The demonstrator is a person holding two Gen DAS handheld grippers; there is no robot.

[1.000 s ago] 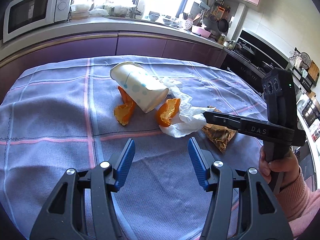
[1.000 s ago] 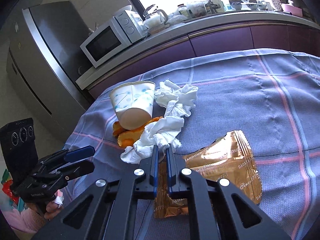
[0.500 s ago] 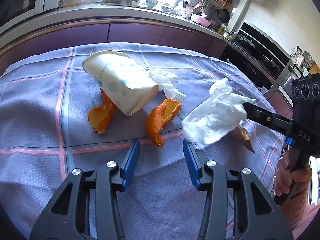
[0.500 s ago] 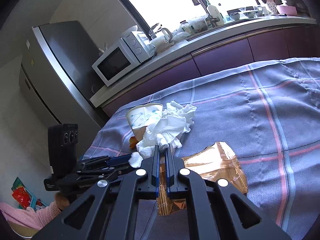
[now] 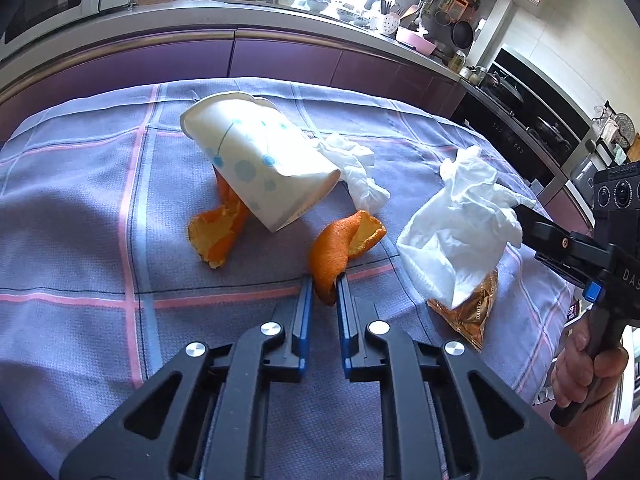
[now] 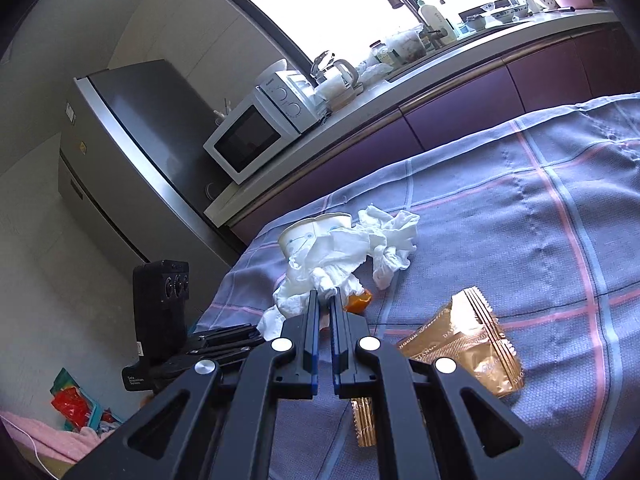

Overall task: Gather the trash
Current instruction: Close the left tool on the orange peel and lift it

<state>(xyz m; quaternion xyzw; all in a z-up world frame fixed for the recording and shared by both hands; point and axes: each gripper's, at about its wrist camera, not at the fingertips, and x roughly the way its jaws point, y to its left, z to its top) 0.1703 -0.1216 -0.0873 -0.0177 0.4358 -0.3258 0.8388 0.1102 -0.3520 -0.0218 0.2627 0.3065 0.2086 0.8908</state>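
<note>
My left gripper (image 5: 323, 285) is shut on the near tip of an orange peel (image 5: 344, 240) that rests on the tablecloth. A second peel (image 5: 218, 232) lies under a tipped white paper cup with blue dots (image 5: 260, 164). My right gripper (image 6: 325, 300) is shut on a crumpled white tissue (image 6: 320, 268) and holds it above the table; the tissue also shows in the left wrist view (image 5: 460, 228). A second tissue (image 5: 356, 168) lies beside the cup. A gold snack wrapper (image 6: 460, 344) lies flat below the right gripper.
The table carries a blue-grey cloth with pink stripes (image 5: 100, 240). A purple kitchen counter (image 5: 280, 52) with a microwave (image 6: 256, 136) runs behind it. A steel fridge (image 6: 132, 152) stands at the left. An oven (image 5: 532, 120) stands at the right.
My left gripper moved forward and closed on the orange peel's tip. My right gripper lifted the tissue off the table and drew it back and up.
</note>
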